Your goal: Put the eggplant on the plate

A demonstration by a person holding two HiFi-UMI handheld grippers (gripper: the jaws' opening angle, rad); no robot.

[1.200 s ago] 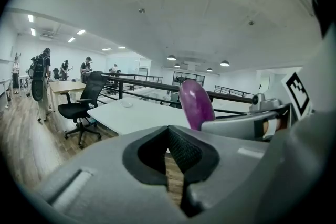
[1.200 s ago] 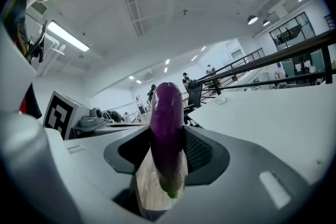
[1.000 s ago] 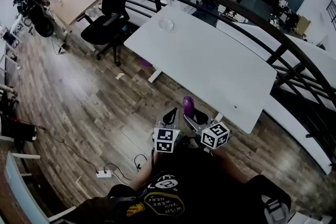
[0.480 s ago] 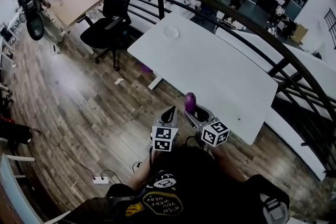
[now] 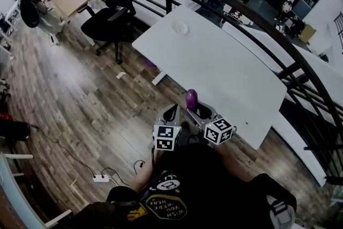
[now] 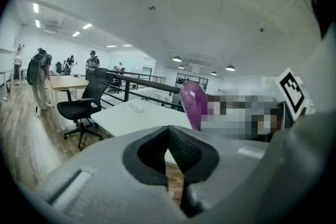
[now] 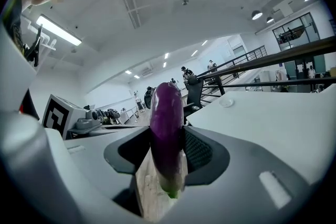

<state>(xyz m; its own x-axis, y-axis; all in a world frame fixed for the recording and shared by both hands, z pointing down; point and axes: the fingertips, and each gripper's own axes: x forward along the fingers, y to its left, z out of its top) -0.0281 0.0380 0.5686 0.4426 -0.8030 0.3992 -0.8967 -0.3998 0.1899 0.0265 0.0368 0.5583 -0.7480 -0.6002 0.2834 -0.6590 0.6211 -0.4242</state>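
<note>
My right gripper [image 5: 199, 112] is shut on a purple eggplant [image 5: 191, 99], which stands upright between the jaws with its stem end down [image 7: 167, 134]. It hangs over the wooden floor just short of the near edge of a white table [image 5: 225, 69]. A small clear plate [image 5: 180, 27] lies at the table's far left end, and also shows in the right gripper view [image 7: 227, 103] and the left gripper view [image 6: 136, 108]. My left gripper [image 5: 172, 113] is beside the right one, its pads [image 6: 181, 147] pressed together on nothing. The eggplant [image 6: 194, 104] rises to its right.
A black office chair [image 5: 115, 2] stands left of the table. A dark curved railing [image 5: 252, 13] runs behind the table. A power strip [image 5: 100, 177] with a cable lies on the wooden floor near my feet. People stand far off at the back left.
Both grippers and the held eggplant keep the same pose near my body. The head view has shifted a little, and the table and plate sit slightly lower in the frame.
</note>
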